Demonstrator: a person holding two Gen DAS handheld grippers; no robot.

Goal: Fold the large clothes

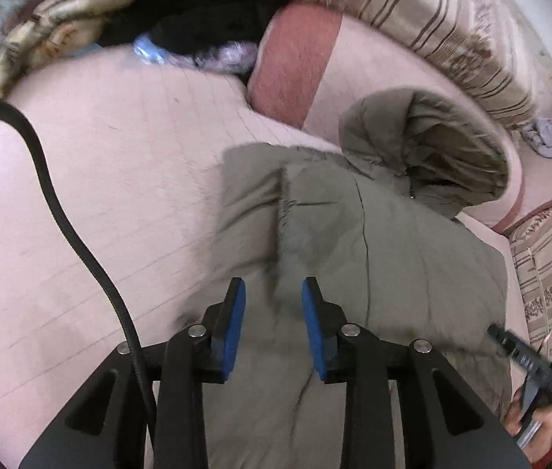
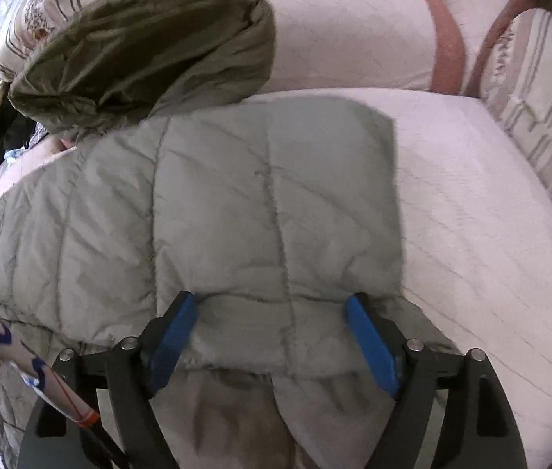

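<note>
From my left wrist feed, the grey-green quilted hooded jacket point(image 1: 373, 234) runs off the bottom edge behind the left gripper point(image 1: 274, 324), so I can't see its hem, and the dark heap of clothes point(image 1: 205, 19) at the far end of the pale pink quilted mattress point(image 1: 100, 195) is too smeared to sort into items. Right wrist feed: jacket's lower part is cut by the frame behind the right gripper point(image 2: 279, 342), motion blur softens its right edge, and the white tube-like object with blue marks point(image 2: 22, 367) at left is cropped, can't identify it.
</note>
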